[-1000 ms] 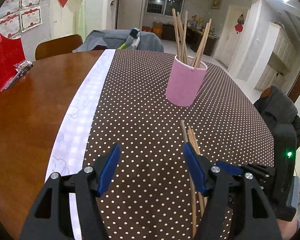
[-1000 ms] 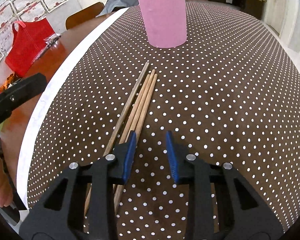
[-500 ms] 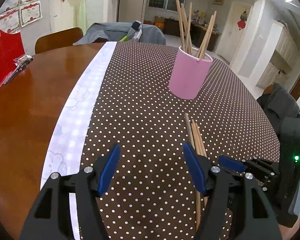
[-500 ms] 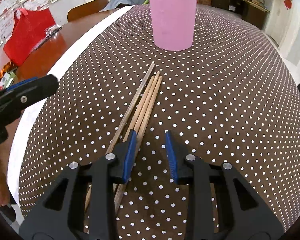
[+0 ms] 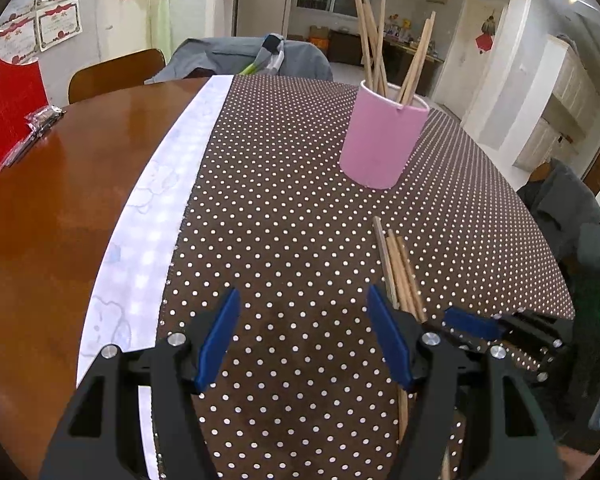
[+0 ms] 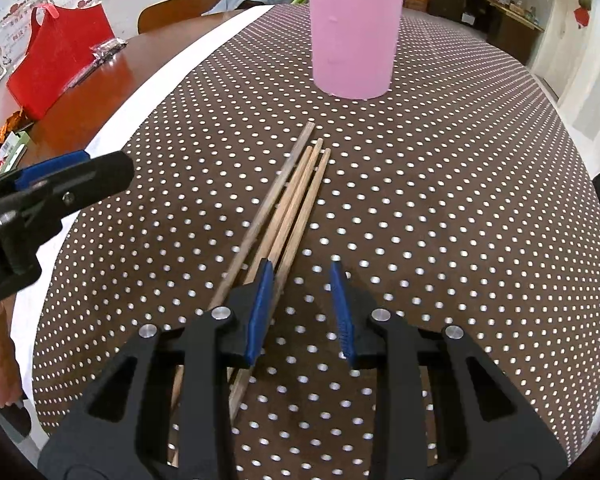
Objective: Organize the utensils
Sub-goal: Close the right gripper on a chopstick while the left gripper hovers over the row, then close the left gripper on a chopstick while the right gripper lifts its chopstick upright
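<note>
Several wooden chopsticks [image 6: 292,196] lie side by side on the brown dotted tablecloth [image 6: 440,184], pointing toward a pink cup [image 6: 356,36] that holds more chopsticks upright. My right gripper [image 6: 300,280] hovers over their near ends, jaws partly open and empty, with the left blue pad above the bundle. In the left wrist view the chopsticks [image 5: 398,264] run under the right finger of my left gripper [image 5: 302,312], which is wide open and empty. The pink cup [image 5: 382,144] stands beyond it. The right gripper's tip [image 5: 472,324] shows low on the right.
The cloth's white edge strip [image 5: 168,200] borders bare brown table [image 5: 52,208]. A red bag [image 6: 60,56] and a small packet [image 6: 108,46] sit at the far left. Chairs with grey jackets [image 5: 236,56] stand behind the table. A dark coat [image 5: 564,204] hangs at right.
Both views have tilted slightly, so the pink cup sits lower and nearer in frame. The chopsticks on the cloth have not moved, and both grippers keep the same opening.
</note>
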Demonstrator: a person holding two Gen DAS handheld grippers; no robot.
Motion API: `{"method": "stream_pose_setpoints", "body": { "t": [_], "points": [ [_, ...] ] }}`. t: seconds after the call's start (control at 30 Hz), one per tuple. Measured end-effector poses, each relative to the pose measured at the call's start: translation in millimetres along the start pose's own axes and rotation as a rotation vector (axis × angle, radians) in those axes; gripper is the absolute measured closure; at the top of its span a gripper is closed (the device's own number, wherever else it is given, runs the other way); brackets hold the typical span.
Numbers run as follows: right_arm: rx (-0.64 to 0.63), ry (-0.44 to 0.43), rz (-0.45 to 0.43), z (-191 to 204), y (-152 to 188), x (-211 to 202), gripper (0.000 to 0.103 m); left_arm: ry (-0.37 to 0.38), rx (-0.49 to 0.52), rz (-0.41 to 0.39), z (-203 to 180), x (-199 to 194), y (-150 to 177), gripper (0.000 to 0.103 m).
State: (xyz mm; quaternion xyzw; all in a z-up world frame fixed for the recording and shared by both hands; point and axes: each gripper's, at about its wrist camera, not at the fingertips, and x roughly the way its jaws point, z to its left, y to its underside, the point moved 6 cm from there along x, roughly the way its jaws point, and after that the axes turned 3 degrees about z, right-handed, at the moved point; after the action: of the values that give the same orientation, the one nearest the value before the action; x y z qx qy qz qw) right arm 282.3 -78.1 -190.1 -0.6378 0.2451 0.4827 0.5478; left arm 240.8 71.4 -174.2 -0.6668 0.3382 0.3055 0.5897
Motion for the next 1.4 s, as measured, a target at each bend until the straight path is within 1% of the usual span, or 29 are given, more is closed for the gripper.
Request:
{"method": "stream_pose_setpoints", "body": {
  "t": [0.07,0.17,0.2,0.23,0.27,0.3,0.33,0.37,0.43,0.47,0.5,0.57,0.63,0.7,0.8,0.87,1.1,1.13,1.27,1.3,1.33,1.37,1.4],
  "points": [
    [0.007,-0.017,0.004,-2.9,0.3,0.9,0.073,-0.001,0.004,0.006,0.3,1.8,1.4,0.038],
    [0.000,-0.011,0.013,-1.4,-1.1,2.0,0.073,0.000,-0.002,0.018,-0.2,6.1,2.2,0.038],
    [-0.020,0.021,0.013,0.3,-1.4,3.5,0.076,0.005,-0.002,0.021,-1.3,7.5,2.3,0.038],
    [-0.037,0.046,0.008,1.6,-2.8,5.0,0.076,0.018,-0.001,0.026,-3.9,9.0,2.0,0.038],
    [-0.037,0.049,0.005,2.0,-6.5,6.9,0.077,0.030,-0.001,0.033,-6.0,10.4,2.3,0.038],
    [-0.028,0.046,0.005,0.1,-9.6,8.7,0.086,0.050,0.001,0.046,-9.4,12.6,2.5,0.038],
    [-0.015,0.046,0.006,-4.8,-11.4,9.1,0.091,0.069,0.003,0.058,-12.9,14.9,2.7,0.038],
    [-0.006,0.036,0.007,-8.6,-11.8,9.9,0.092,0.078,0.006,0.067,-15.5,17.0,3.0,0.038],
    [0.035,-0.013,0.011,-20.9,-12.4,9.3,0.095,0.100,0.022,0.096,-23.5,22.7,3.2,0.038],
    [0.052,-0.017,0.009,-27.7,-12.2,9.0,0.095,0.109,0.029,0.106,-26.9,25.5,4.0,0.038],
    [0.068,-0.026,0.008,-33.4,-12.3,8.7,0.096,0.113,0.037,0.121,-31.0,29.3,4.5,0.038],
    [0.106,-0.075,0.009,-43.0,-11.9,8.4,0.096,0.105,0.048,0.147,-38.0,37.3,4.6,0.038],
    [0.122,-0.096,0.007,-47.8,-11.4,7.0,0.096,0.111,0.071,0.169,-47.1,45.0,5.3,0.038],
    [0.140,-0.128,0.008,-53.2,-10.8,6.7,0.096,0.101,0.087,0.187,-52.4,52.1,5.9,0.038],
    [0.153,-0.153,0.007,-58.8,-7.4,5.7,0.096,0.062,0.091,0.205,-51.6,61.2,6.2,0.038],
    [0.160,-0.169,0.008,-61.4,-6.2,5.7,0.096,0.061,0.085,0.219,-49.6,65.9,6.9,0.038],
    [0.161,-0.180,0.006,-61.3,-6.8,3.2,0.096,0.036,0.085,0.221,-45.8,72.9,-1.6,0.039],
    [0.162,-0.181,0.006,-60.1,-6.2,2.7,0.096,0.024,0.088,0.220,-45.2,74.2,-3.2,0.040],
    [0.158,-0.172,0.011,-57.8,-13.1,6.5,0.096,0.003,0.101,0.227,-46.3,82.0,-11.7,0.041],
    [0.154,-0.168,0.014,-55.6,-15.0,7.9,0.096,-0.005,0.116,0.230,-48.4,84.2,-13.6,0.044],
    [0.150,-0.163,0.016,-52.9,-18.8,9.4,0.096,-0.030,0.134,0.228,-49.6,85.7,-14.9,0.053],
    [0.147,-0.158,0.018,-51.5,-20.4,10.3,0.096,-0.066,0.155,0.223,-50.8,87.8,-17.7,0.059],
    [0.146,-0.158,0.019,-50.2,-21.6,11.1,0.096,-0.060,0.151,0.224,-52.6,88.2,-18.7,0.062]
  ]
}}
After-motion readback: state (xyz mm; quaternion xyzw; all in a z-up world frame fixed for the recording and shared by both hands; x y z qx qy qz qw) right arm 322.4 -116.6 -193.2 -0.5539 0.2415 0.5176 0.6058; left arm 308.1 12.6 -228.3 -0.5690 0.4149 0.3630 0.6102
